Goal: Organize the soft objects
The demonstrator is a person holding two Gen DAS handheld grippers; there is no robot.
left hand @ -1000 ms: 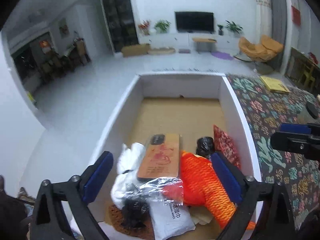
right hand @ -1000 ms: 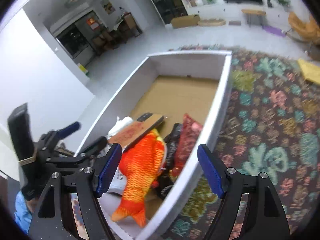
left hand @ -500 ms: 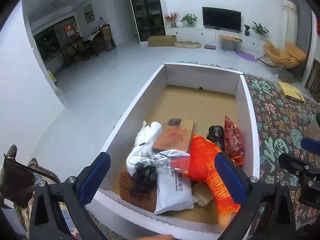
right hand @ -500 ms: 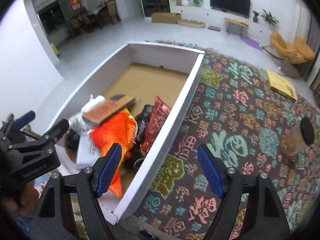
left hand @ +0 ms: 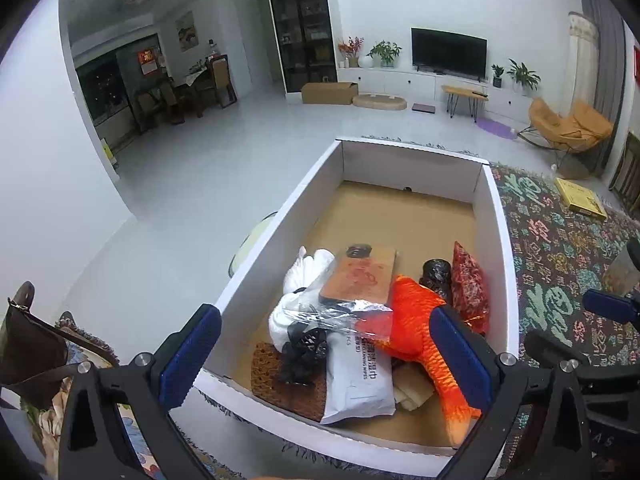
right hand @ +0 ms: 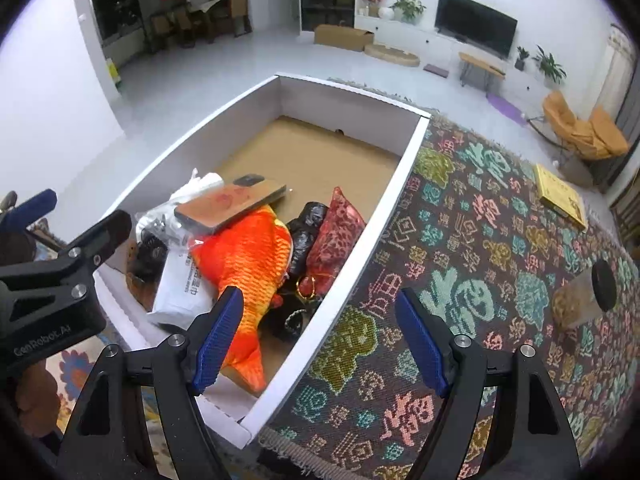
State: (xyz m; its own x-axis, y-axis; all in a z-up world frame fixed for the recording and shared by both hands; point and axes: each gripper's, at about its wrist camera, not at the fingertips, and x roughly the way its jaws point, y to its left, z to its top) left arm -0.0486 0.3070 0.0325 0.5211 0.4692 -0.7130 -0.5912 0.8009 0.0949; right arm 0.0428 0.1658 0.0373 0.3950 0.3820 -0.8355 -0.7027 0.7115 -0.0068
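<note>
The left gripper [left hand: 326,350], black with blue-padded fingers, hangs with its jaws spread wide and nothing between them, above the near end of a large white cardboard box [left hand: 280,224] with a brown floor. The right gripper [right hand: 320,338], of the same make, is also spread wide and empty, hovering over the box's right wall and the dark patterned rug [right hand: 480,280] beside it. Inside the box, all the items are piled at the near end. An orange plush fish [left hand: 424,320] lies lengthwise with its tail toward the near wall. A flat tan phone-shaped slab with a dark camera patch [left hand: 362,276] rests on top of the fish and a white soft bundle [left hand: 304,276]. A clear crinkled plastic wrapper [left hand: 340,316] lies across a white pack of wipes [left hand: 358,376], which partly covers a brown knitted pad [left hand: 280,380] and a black tangled item [left hand: 304,354]. To the fish's right stand a black crumpled bag [left hand: 436,278] and a red patterned pouch [left hand: 468,284], leaning near the right wall. On the rug, well apart from the box, lie a yellow flat book [right hand: 560,196] and a clear jar with a black lid [right hand: 584,292] tipped on its side.
</note>
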